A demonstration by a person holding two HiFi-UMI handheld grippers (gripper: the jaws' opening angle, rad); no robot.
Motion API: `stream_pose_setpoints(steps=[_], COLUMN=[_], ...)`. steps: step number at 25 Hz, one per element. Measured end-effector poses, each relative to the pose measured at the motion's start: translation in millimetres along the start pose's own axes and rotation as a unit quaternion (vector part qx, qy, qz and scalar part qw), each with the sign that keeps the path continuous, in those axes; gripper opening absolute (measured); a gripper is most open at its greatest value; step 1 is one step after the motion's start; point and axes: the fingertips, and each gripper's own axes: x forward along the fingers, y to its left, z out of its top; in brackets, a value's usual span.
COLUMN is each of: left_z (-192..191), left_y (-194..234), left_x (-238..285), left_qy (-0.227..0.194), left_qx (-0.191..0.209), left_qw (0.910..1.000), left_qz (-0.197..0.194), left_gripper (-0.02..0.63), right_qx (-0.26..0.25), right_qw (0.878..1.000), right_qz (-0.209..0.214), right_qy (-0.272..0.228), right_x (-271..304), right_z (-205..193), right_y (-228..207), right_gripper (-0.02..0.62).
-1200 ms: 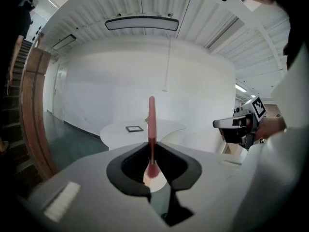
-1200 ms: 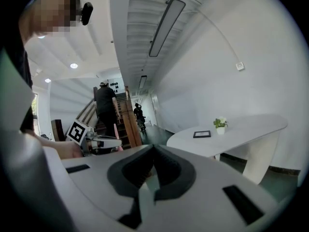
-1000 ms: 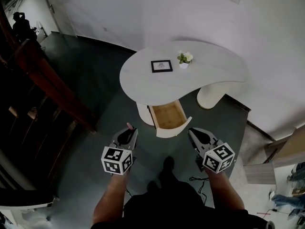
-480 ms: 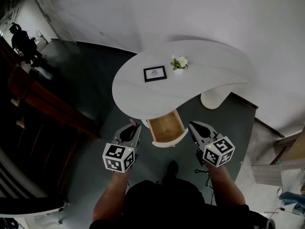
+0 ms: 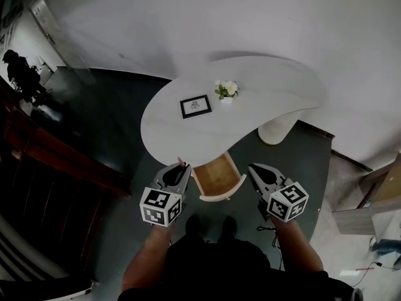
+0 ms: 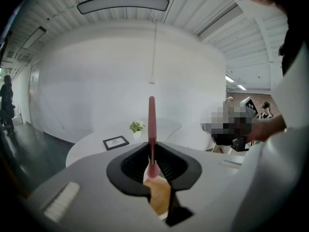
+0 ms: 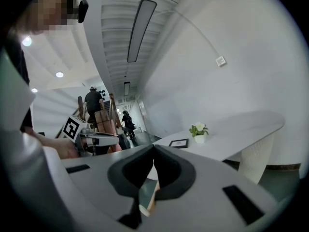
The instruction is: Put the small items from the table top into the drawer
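Observation:
The white curved table (image 5: 276,86) carries a black picture frame (image 5: 195,106) and a small potted plant (image 5: 226,90). Under its near edge a drawer (image 5: 216,175) with a wooden bottom stands pulled out. My left gripper (image 5: 178,169) hangs just left of the drawer, shut on a thin pink pen (image 6: 151,129) that sticks up past the jaws. My right gripper (image 5: 253,170) hangs just right of the drawer, jaws shut and empty. The frame (image 6: 116,142) and plant (image 6: 136,127) lie ahead in the left gripper view. In the right gripper view (image 7: 154,149) they show as frame (image 7: 178,142) and plant (image 7: 198,131).
A wooden stair railing (image 5: 37,149) runs along the left, with a person (image 5: 19,74) standing beyond it. The table's round pedestal (image 5: 276,129) stands at the right. A board or box (image 5: 376,193) sits on the floor far right; a cable (image 5: 263,227) lies by my feet.
The table and open drawer have come closer to both grippers and slid left in the head view. Both grippers now flank the drawer front. The pink pen stays held.

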Motion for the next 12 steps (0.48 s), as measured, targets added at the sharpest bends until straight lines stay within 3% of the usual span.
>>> stream_pose_setpoints(steps=[12], left_z=[-13.4], left_y=[39.0], left_x=[-2.8], left_qy=[0.003], left_qx=[0.017], left_qw=[0.9942], left_qz=[-0.106], left_gripper=[0.057], right_qx=[-0.009], right_qw=[0.997], right_qz=[-0.082], right_qy=[-0.002], right_x=[43.5], right_z=[8.1], right_y=[54.1], right_gripper=[0.012])
